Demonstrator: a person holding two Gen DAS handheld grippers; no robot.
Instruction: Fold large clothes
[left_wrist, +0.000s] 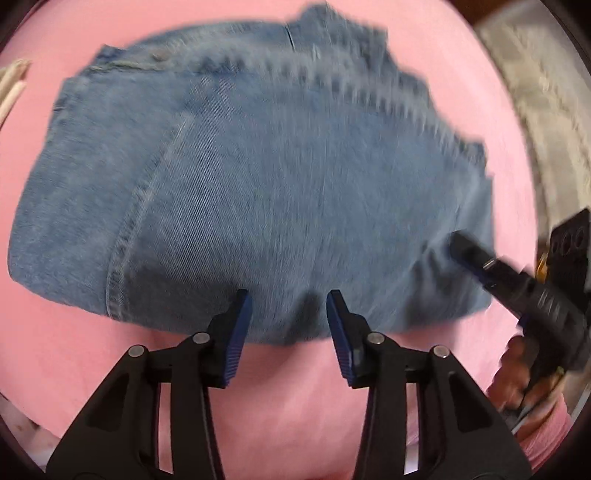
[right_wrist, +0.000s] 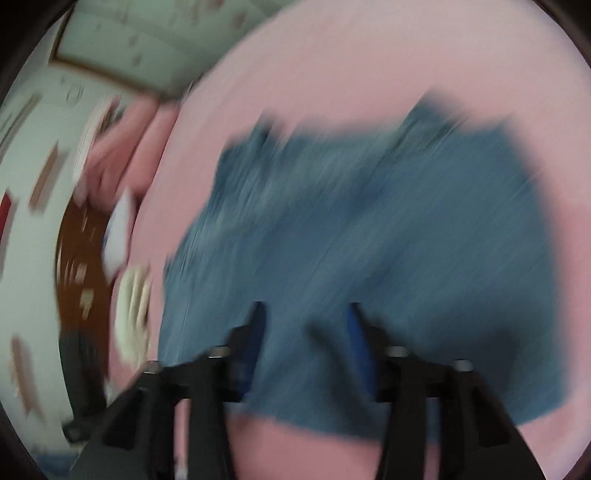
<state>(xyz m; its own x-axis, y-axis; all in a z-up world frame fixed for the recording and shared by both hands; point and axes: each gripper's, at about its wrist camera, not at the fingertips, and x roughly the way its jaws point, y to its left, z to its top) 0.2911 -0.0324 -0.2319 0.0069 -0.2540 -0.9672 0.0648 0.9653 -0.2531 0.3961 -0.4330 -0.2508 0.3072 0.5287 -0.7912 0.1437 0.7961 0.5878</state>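
1. A folded pair of faded blue denim jeans (left_wrist: 255, 192) is seen lying flat on a smooth pink cloth-covered surface (left_wrist: 295, 398), with several layers stacked and a stitched seam running down the left part.
2. The left gripper (left_wrist: 290, 299), black-armed with ribbed blue pads, is held steeply downward over the near edge of the jeans. Its jaws stand partly apart; denim lies under the gap, but no pad is seen pressing on cloth.
3. In the left wrist view, the right gripper (left_wrist: 458, 242) is seen entering from the right, its dark tip over the right edge of the jeans; a hand (left_wrist: 517, 373) is partly visible on its handle.
4. The right wrist view is heavily blurred. The right gripper's jaws are seen parted over the jeans (right_wrist: 369, 229); no cloth is seen pinched.
5. A pale, cream-coloured fabric (left_wrist: 535, 110) is noted beyond the pink surface at upper right; detail cannot be made out.
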